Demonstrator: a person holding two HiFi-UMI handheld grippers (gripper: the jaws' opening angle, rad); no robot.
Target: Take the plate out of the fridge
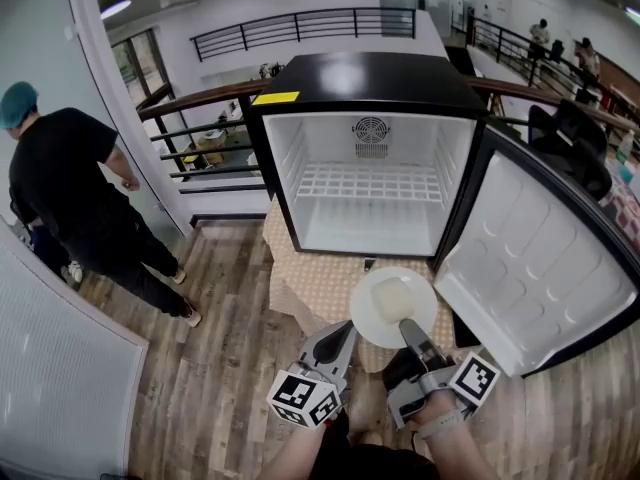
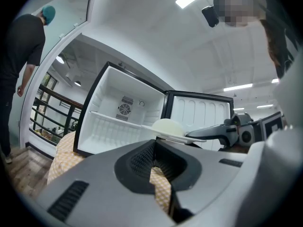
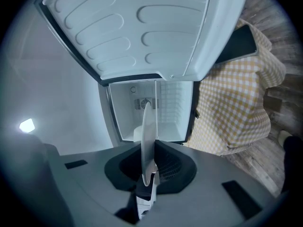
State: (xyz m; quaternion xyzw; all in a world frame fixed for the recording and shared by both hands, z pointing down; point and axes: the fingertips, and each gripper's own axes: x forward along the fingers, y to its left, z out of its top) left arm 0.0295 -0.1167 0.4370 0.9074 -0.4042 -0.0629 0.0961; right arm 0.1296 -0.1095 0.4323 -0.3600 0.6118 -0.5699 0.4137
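Plate single, pinched by right hand-held gripper, one fridge open

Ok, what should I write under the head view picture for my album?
Right tool holds a white plate of pale food in front of the open fridge.

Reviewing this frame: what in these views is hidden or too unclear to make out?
- Pale lump on the plate: head view, washed out and too small to name; right gripper view shows the plate edge-on.
- Dark flat thing on the checked cloth: head view, mostly covered by the open fridge door.
- Small dark item in front of the fridge: head view, too small.
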